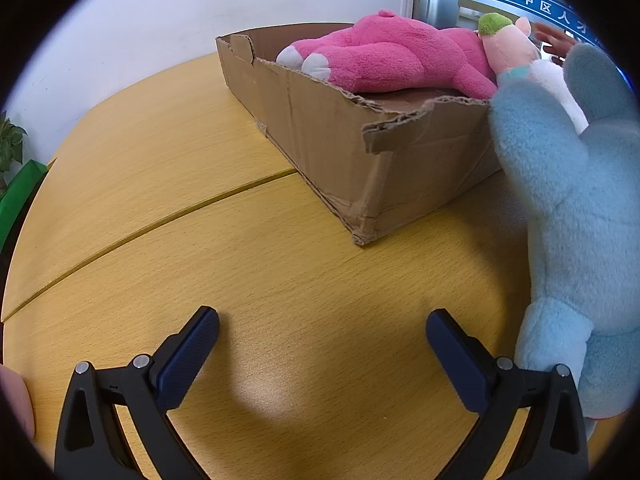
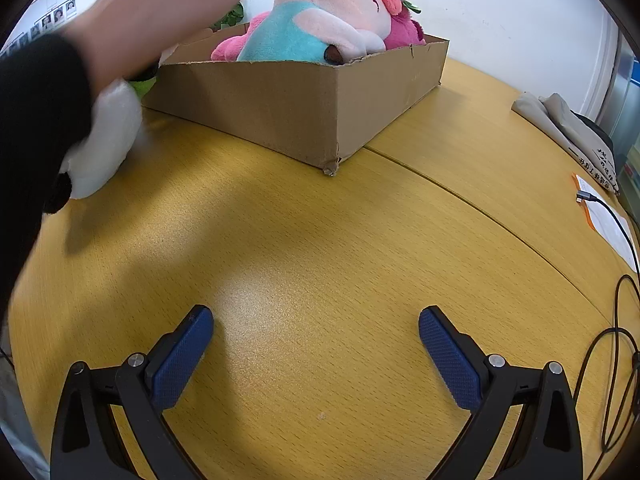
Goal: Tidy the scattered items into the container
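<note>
Step in hand, by the look of it: mid-tidy, w/ some toys already in and at least two left out. Both grippers rest low over the table (image 2: 304, 240), empty. The left gripper (image 1: 322, 338) has its jaws spread wide w/ nothing between them; the right gripper (image 2: 316, 334) is likewise spread wide, holding nothing.

The cardboard box (image 1: 328, 136) sits on the far part of the table. Inside lie a pink plush (image 1: 384, 56) and a pale pink and teal plush (image 2: 320, 16), both piled above the rim. Outside it: a light blue plush (image 1: 576, 216) lies just beside the box and close to the left gripper's right finger, and a white plush (image 2: 104, 140) lies by the box's other side. A bare hand (image 2: 168, 12) in a dark sleeve reaches over that side, blurred; can't tell what it grips.

Next move prob. calls for the left gripper to swing right, straddle a limb of the blue plush, pinch, lift over the rim.

Materials: the box is corrugated, ragged torn edges, creased corner, low walls. Plushes are fuzzy, soft, will squash under the pads. Table is smooth wood-grain laminate w/ a curved seam. Finger pads (image 2: 180, 356) are blue, knurled rubber.
</note>
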A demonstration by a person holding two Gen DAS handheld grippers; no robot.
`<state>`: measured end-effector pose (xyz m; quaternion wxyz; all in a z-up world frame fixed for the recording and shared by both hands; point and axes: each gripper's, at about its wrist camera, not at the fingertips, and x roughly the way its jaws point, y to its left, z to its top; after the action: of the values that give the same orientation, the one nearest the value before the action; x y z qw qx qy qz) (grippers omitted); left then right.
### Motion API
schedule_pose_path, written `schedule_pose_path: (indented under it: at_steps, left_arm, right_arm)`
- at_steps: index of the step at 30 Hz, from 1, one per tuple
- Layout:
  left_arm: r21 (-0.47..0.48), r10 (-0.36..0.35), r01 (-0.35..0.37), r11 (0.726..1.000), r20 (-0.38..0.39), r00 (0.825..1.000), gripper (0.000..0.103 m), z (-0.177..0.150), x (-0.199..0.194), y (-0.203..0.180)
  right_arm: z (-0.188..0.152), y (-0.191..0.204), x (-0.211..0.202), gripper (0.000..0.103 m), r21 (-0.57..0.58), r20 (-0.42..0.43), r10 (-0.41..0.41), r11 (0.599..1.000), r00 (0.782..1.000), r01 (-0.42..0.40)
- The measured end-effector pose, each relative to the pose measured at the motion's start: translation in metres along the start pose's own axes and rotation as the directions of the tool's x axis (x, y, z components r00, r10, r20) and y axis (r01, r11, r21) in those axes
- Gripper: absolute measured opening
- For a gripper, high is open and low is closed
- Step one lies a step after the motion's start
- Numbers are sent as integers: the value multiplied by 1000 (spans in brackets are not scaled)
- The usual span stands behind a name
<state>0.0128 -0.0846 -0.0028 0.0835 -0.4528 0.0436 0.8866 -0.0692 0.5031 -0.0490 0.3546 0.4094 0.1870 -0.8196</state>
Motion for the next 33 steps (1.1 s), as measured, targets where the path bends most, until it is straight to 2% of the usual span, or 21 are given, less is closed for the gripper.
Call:
schedule_pose_path:
  at_steps: [33]
  left_arm:
    - [2,0,0,1000,0,1000,103,4,4,-8]
  right_arm:
    - [0,0,0,103,0,0,0,1000,1000,0]
